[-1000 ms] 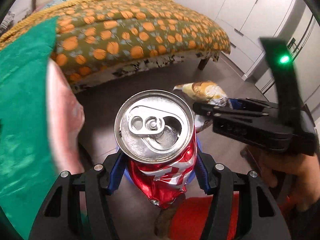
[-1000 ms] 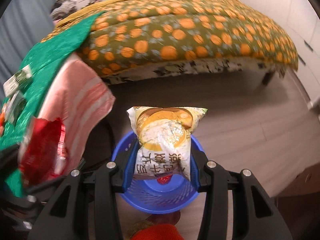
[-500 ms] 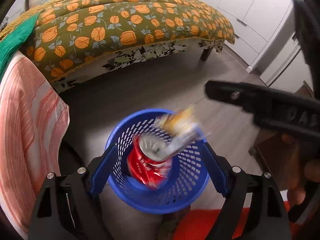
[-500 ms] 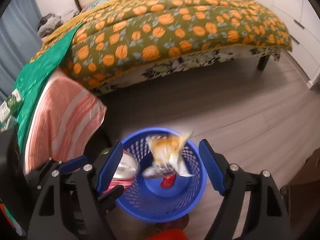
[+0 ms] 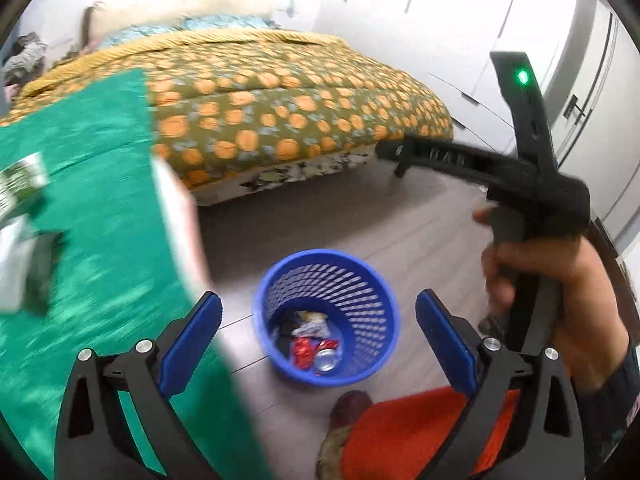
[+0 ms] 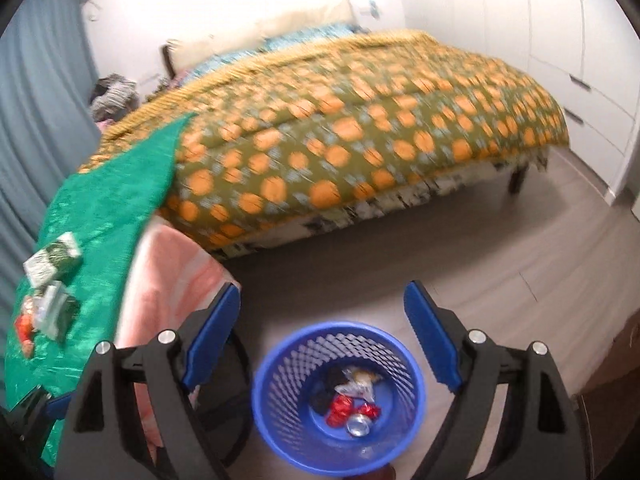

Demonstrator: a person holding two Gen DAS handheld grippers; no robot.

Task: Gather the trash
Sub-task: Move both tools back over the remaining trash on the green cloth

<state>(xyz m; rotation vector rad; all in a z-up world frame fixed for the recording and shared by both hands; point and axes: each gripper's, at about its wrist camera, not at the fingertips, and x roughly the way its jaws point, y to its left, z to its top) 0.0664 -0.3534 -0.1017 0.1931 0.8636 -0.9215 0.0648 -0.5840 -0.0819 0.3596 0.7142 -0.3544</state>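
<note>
A blue mesh basket (image 5: 360, 280) (image 6: 288, 380) stands on the wooden floor below both grippers. In its bottom lie a crushed red can (image 5: 326, 358) (image 6: 358, 426), a yellow-and-white snack bag (image 5: 310, 322) (image 6: 360, 384), red wrappers (image 5: 302, 354) (image 6: 340, 406) and something dark. My left gripper (image 5: 318, 304) hangs above the basket, its jaws opening wide with nothing between them. My right gripper (image 6: 322, 292) is also above the basket, jaws opening and empty. In the left wrist view a hand (image 5: 560, 280) grips the right gripper's handle at the right.
A green cloth (image 5: 92, 200) (image 6: 108, 208) covers a surface at the left, with small cartons (image 6: 54, 262) (image 5: 20, 178) on it and a pink striped towel (image 6: 168, 280) over its edge. A bed (image 5: 280, 100) with an orange-spotted quilt fills the back. White wardrobes (image 5: 480, 40) line the right.
The can left my left gripper and the snack bag left my right gripper; both now lie in the basket. Both grippers have opened and risen away from it.
</note>
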